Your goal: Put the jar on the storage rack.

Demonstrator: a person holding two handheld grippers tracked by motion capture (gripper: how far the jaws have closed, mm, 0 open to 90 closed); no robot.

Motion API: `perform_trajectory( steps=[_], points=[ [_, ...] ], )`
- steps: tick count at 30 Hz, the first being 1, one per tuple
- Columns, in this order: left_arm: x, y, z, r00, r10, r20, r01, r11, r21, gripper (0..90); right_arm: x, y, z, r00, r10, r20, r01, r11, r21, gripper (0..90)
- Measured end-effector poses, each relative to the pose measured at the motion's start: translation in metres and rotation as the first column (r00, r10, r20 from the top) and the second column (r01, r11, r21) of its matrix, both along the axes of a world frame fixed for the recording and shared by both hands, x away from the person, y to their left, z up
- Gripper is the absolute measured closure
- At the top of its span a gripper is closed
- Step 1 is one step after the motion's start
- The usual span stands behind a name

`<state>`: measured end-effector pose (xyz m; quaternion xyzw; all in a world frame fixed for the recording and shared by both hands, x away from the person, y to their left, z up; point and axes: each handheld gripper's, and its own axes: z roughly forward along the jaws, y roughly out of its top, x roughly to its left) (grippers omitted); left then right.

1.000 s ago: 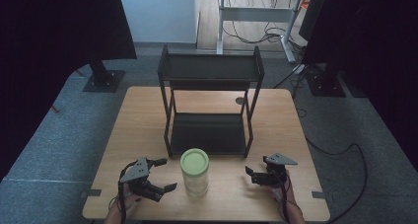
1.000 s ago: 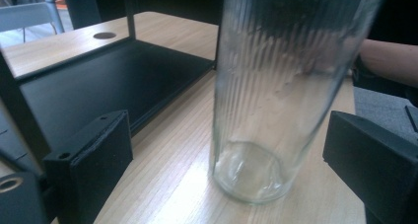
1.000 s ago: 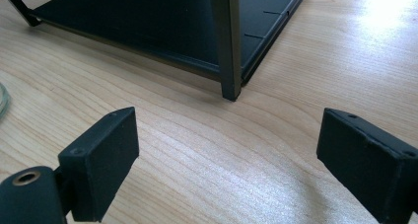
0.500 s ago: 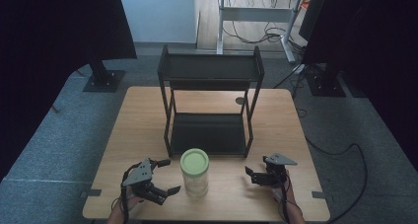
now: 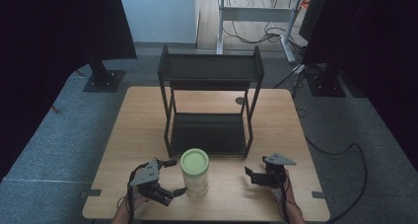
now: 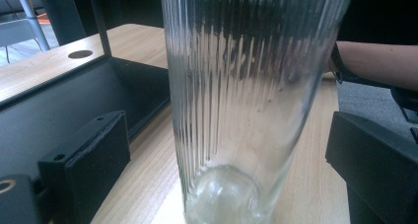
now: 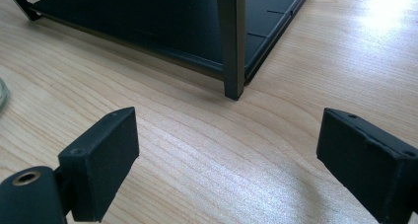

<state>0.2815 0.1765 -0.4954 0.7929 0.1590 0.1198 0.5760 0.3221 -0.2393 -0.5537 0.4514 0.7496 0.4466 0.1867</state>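
While the glass jar stands upright on the counter just in front of the black rack, the left gripper has its jaws spread wide on either side of it, neither one touching the glass yet. In the left gripper view the ribbed wall of the jar rises between the two black jaws, with a gap showing on both sides near the base. The right gripper rests near the counter's front edge, well apart from the jar, its jaws also wide and holding nothing; ahead of them is one rack leg on bare wood.

The step in hand looks like taking hold of the jar from its side. To do it well, I would centre the jar between the jaws before closing, so that both pads meet the glass together and it is not pushed sideways. Ribbed glass is slick, so a slow, even squeeze low on the body seems safest. The green lid makes it top-heavy, so any lift should be straight up.
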Motion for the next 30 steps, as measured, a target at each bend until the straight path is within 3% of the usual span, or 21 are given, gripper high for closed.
perform_trajectory(
  steps=[13,18,24,30],
  points=[
    [0.004,-0.025,-0.001,0.9995,-0.031,0.000,0.031,0.9989,0.034,1.9,-0.001,0.002,0.000,1.0000,-0.008,0.004,0.008,0.9998,-0.019,9.2],
    [0.009,-0.033,0.000,0.9996,-0.029,-0.006,0.029,0.9994,0.019,1.8,-0.002,0.001,0.000,1.0000,-0.010,0.001,0.010,0.9998,-0.015,9.2],
    [0.016,-0.051,0.000,0.9997,-0.024,0.000,0.024,0.9986,0.047,1.9,-0.002,0.000,0.000,0.9999,-0.015,-0.002,0.015,0.9998,-0.009,9.2],
    [0.019,-0.055,0.001,0.9998,-0.019,0.003,0.019,0.9994,0.031,2.9,-0.002,0.000,0.000,0.9999,-0.012,-0.004,0.012,0.9999,-0.009,9.2]
  ],
)
